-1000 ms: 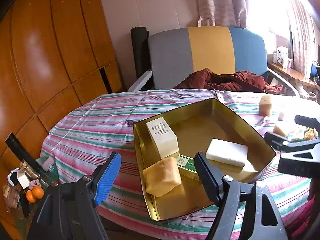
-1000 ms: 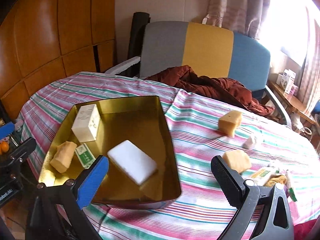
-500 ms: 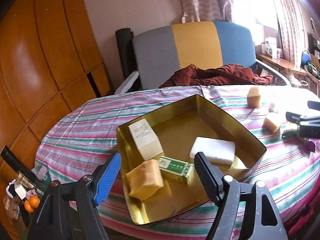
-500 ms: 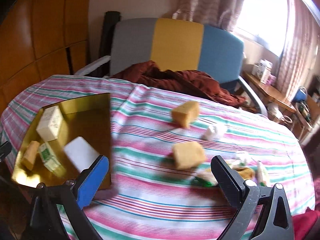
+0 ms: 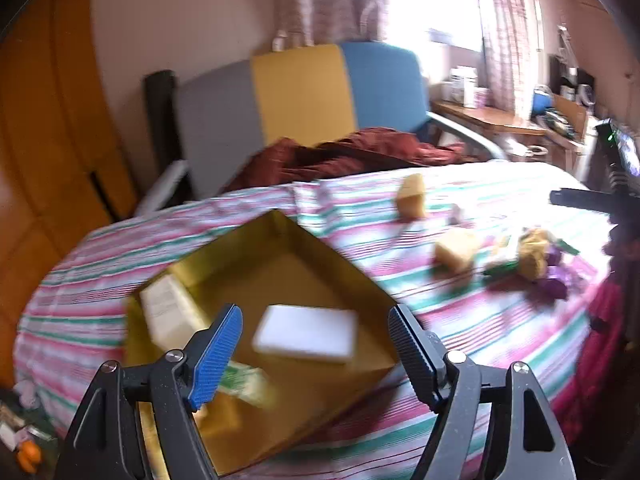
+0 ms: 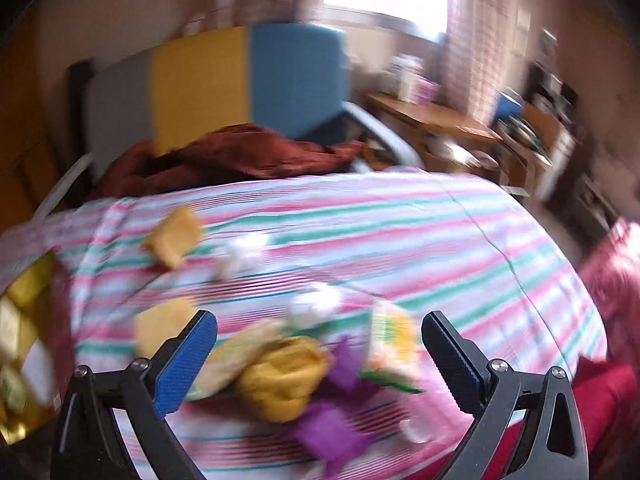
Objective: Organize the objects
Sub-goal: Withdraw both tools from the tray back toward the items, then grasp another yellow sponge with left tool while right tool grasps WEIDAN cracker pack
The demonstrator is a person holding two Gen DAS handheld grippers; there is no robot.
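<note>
Both views are swinging rightward compared with a second ago: the gold tin (image 5: 280, 264), earlier centred for the right camera, is now slipping off at 9 o'clock, and a loose pile, yellow bundle (image 6: 284, 376) and purple pieces (image 6: 332, 436), is filling the space ahead of the right gripper (image 6: 320, 360). Judgement: sorting is moving on to the untidied items. The white block (image 5: 306, 338) is lying inside the tin, at 12 o'clock from the left gripper (image 5: 314, 354). Both grippers are pitching downward, fingers spread wide, holding nothing. Two yellow sponges (image 5: 456, 248) are sitting on the striped cloth (image 6: 400, 232).
</note>
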